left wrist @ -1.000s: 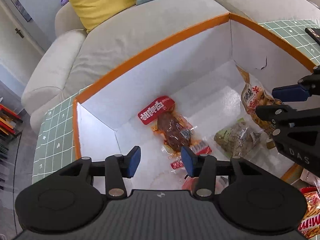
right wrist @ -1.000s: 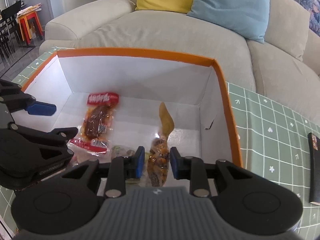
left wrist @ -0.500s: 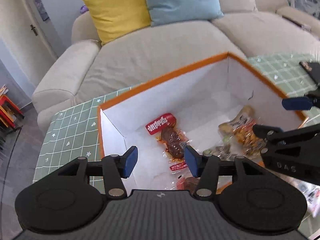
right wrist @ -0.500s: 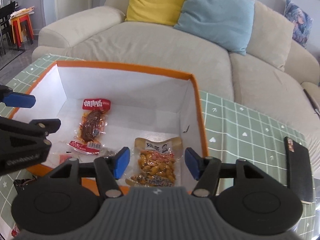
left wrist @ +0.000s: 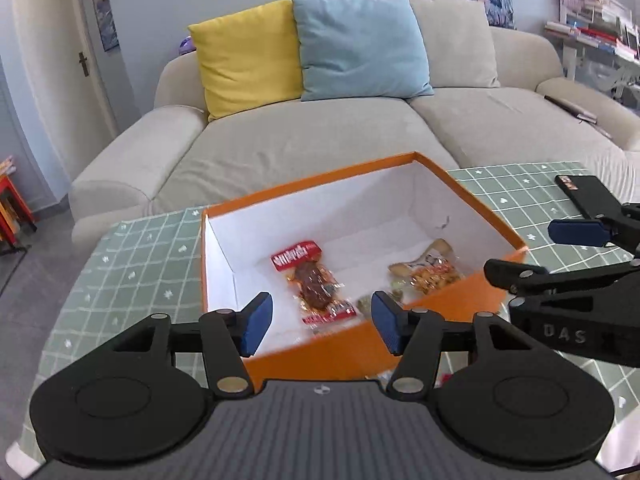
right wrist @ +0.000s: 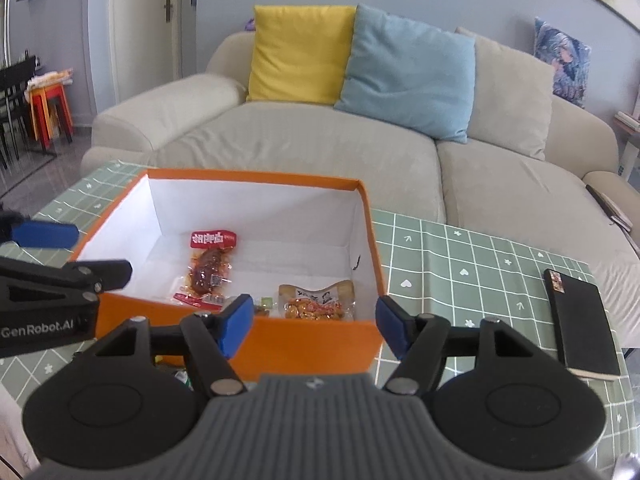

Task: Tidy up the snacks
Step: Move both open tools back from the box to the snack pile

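An orange box (left wrist: pixel 448 304) (right wrist: pixel 312 340) with white inner walls stands on the green checked tablecloth. Inside lie a red-topped meat snack pack (left wrist: pixel 310 276) (right wrist: pixel 210 266), an orange-yellow snack bag (left wrist: pixel 430 268) (right wrist: pixel 318 300) and a greenish packet (left wrist: pixel 394 294), mostly hidden behind the near wall. My left gripper (left wrist: pixel 320 322) hovers above and before the box's near wall, jaws still opening, nothing between them. My right gripper (right wrist: pixel 314 326) hangs likewise over the near wall, jaws opening and empty. Each gripper shows at the edge of the other's view.
A black phone or notebook (right wrist: pixel 580 320) (left wrist: pixel 588 194) lies on the tablecloth (right wrist: pixel 460 264) right of the box. A beige sofa (right wrist: pixel 320 152) with yellow and blue cushions stands behind the table. Loose snack wrappers (left wrist: pixel 400 376) peek out before the box.
Both grippers rose and drew back out of the box. The right gripper let go of the orange-yellow snack bag, which now lies on the box floor. Both jaws widened.
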The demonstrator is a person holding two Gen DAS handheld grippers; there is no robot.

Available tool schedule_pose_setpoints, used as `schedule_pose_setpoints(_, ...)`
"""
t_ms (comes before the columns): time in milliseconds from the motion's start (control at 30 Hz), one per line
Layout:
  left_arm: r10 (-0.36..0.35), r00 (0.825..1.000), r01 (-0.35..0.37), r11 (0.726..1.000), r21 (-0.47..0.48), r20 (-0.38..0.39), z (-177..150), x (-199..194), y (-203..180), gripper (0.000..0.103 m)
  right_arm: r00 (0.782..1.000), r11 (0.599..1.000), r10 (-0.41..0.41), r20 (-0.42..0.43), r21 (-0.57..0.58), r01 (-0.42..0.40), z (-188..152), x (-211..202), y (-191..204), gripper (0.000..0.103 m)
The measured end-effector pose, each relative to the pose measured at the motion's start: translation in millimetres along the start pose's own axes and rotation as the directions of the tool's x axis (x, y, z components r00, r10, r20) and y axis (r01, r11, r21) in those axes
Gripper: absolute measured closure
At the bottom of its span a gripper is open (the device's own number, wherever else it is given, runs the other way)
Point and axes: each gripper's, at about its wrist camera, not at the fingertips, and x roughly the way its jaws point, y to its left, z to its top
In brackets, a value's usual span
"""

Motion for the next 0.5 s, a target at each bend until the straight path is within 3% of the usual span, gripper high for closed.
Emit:
schedule_pose_setpoints(300,-0.054,0.999,0.054,0.997,-0.050,0.000,-42.8,-10.1,-2.5,0.035,0.996,1.000,0.017,0.087,0.005,-0.018,-45.9,-39.5,-6.2,0.032)
schedule_pose_setpoints(500,-0.087,0.996,0.087,0.991,-0.100,-0.001,-68.8,-17.6,-5.4,0.032,0.998,0.999,0.008,0.056,0.036,-0.010,-87.0,-49.3,-15.7,0.029)
